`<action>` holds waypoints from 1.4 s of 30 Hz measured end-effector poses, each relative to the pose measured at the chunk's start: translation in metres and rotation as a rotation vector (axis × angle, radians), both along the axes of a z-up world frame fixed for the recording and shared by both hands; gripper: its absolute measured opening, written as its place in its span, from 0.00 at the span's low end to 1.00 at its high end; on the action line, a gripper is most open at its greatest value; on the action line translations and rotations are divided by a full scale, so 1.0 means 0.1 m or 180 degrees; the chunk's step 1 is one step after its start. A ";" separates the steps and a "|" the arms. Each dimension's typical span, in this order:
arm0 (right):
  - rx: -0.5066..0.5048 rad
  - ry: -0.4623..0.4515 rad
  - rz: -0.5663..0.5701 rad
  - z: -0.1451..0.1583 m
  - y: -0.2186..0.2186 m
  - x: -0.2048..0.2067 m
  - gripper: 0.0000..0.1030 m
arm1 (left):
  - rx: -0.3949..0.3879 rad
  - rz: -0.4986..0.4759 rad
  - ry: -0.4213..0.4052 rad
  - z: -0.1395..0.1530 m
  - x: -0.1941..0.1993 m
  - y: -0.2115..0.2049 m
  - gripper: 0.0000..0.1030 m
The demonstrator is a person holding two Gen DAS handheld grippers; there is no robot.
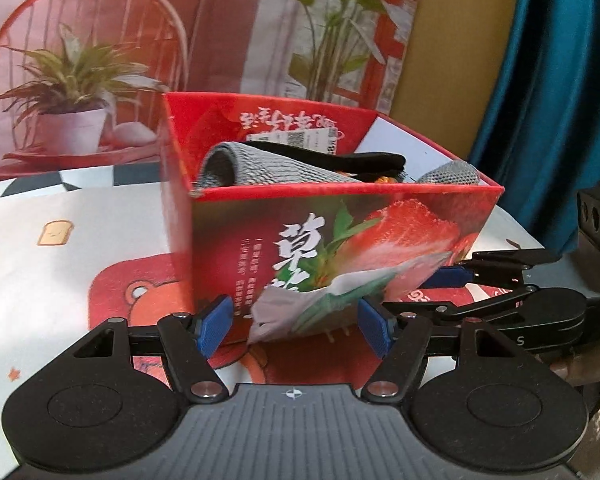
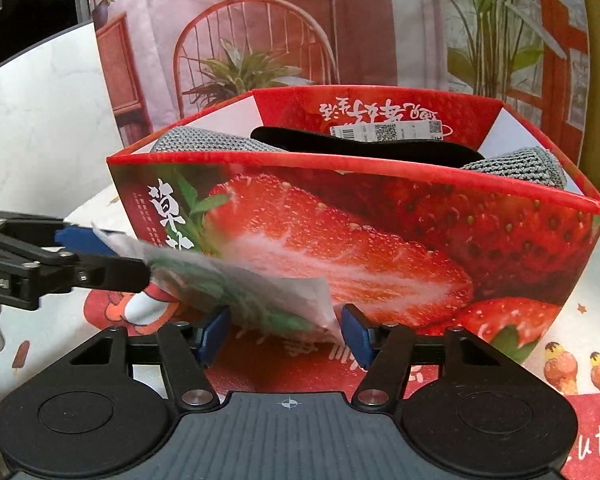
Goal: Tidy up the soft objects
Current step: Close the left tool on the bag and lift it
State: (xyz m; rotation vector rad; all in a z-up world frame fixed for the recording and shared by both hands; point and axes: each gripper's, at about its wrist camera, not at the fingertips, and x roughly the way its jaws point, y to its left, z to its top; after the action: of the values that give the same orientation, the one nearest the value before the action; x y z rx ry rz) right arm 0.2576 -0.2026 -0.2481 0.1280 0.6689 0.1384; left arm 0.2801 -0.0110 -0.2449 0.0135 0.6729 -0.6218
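A red strawberry-print box (image 1: 380,232) (image 2: 420,240) stands on the table and holds grey knitted cloths (image 1: 268,168) (image 2: 204,140) and a black soft item (image 1: 340,158) (image 2: 360,146). A white-and-green soft packet (image 1: 340,296) (image 2: 240,284) hangs in front of the box. In the left wrist view the right gripper (image 1: 456,276) is shut on the packet's right end, while my left gripper (image 1: 296,326) is open around its lower end. In the right wrist view the left gripper (image 2: 96,252) looks shut on the packet's left end, and my right gripper (image 2: 284,334) looks open. The two views disagree.
A cartoon-print tablecloth (image 1: 60,260) (image 2: 580,360) covers the table. A printed backdrop with a chair and plants (image 1: 80,80) (image 2: 252,60) stands behind the box. A blue curtain (image 1: 560,80) hangs at the right.
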 end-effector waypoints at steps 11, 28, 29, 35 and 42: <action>0.0065 -0.0046 0.0012 -0.03 0.00 -0.03 0.52 | 0.0107 -0.0188 0.0061 -0.13 0.04 -0.14 0.42; 0.0262 -0.0308 -0.0006 0.31 -0.05 -0.30 0.32 | -0.0053 -0.0124 -0.0125 0.27 -0.32 -0.13 0.27; 0.0268 -0.0342 -0.0008 0.35 -0.05 -0.32 0.32 | -0.0072 -0.0112 -0.0154 0.32 -0.34 -0.12 0.27; 0.0311 -0.0632 -0.0039 0.66 -0.08 -0.42 0.32 | -0.0179 -0.0053 -0.0391 0.64 -0.42 -0.14 0.27; 0.0206 -0.0950 -0.0040 1.06 -0.18 -0.35 0.32 | -0.0211 -0.0039 -0.0666 1.00 -0.28 -0.26 0.27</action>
State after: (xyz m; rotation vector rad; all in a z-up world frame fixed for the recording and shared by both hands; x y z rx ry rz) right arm 0.2223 -0.2201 -0.1420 0.1700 0.3661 0.1634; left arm 0.2520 -0.0368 -0.1453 0.0207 0.4499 -0.6442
